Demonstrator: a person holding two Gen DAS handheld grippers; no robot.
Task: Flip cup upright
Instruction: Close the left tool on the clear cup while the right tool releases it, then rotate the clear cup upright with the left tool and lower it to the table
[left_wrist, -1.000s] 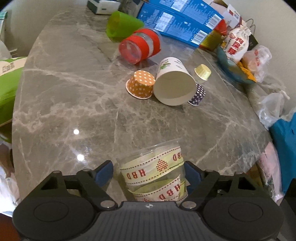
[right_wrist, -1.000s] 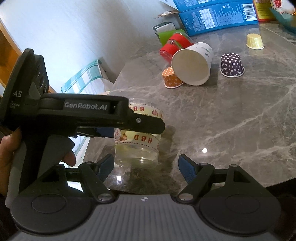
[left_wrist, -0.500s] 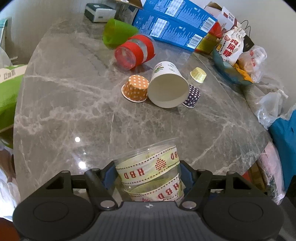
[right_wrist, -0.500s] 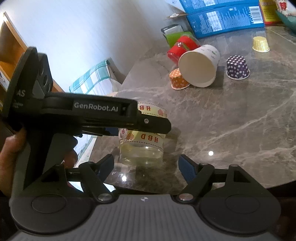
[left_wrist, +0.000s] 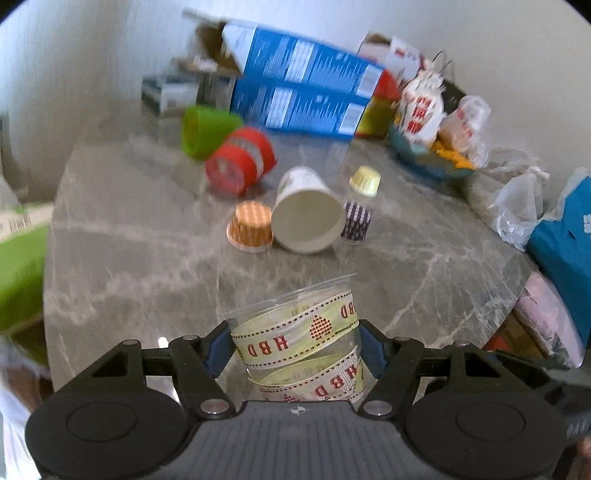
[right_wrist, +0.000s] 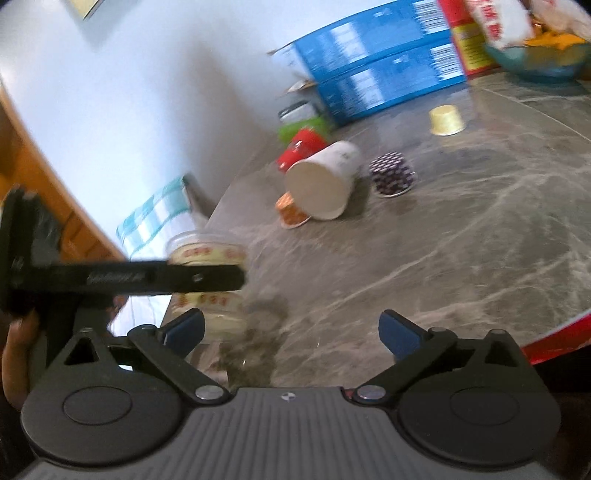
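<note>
A clear plastic cup (left_wrist: 299, 339) with cream "HBD" ribbon inside sits between my left gripper's (left_wrist: 297, 345) blue pads, which are shut on its sides. In the right wrist view the same cup (right_wrist: 207, 258) is held by the left gripper arm, above the marble table's (right_wrist: 461, 258) left edge. My right gripper (right_wrist: 291, 330) is open and empty, just right of the cup. A white paper cup (left_wrist: 308, 218) lies on its side mid-table, mouth toward me.
Orange (left_wrist: 251, 227), purple (left_wrist: 355, 221) and yellow (left_wrist: 365, 181) small paper cups stand mouth down around the white cup. A red cup (left_wrist: 240, 164) and a green cup (left_wrist: 205, 129) lie on their sides. Blue boxes (left_wrist: 306, 88), a bowl (left_wrist: 428, 158) and bags line the back and right.
The left gripper closed on the clear cup and has lifted it off the table. Both views tilt upward and are motion-blurred. The right gripper stayed open.
</note>
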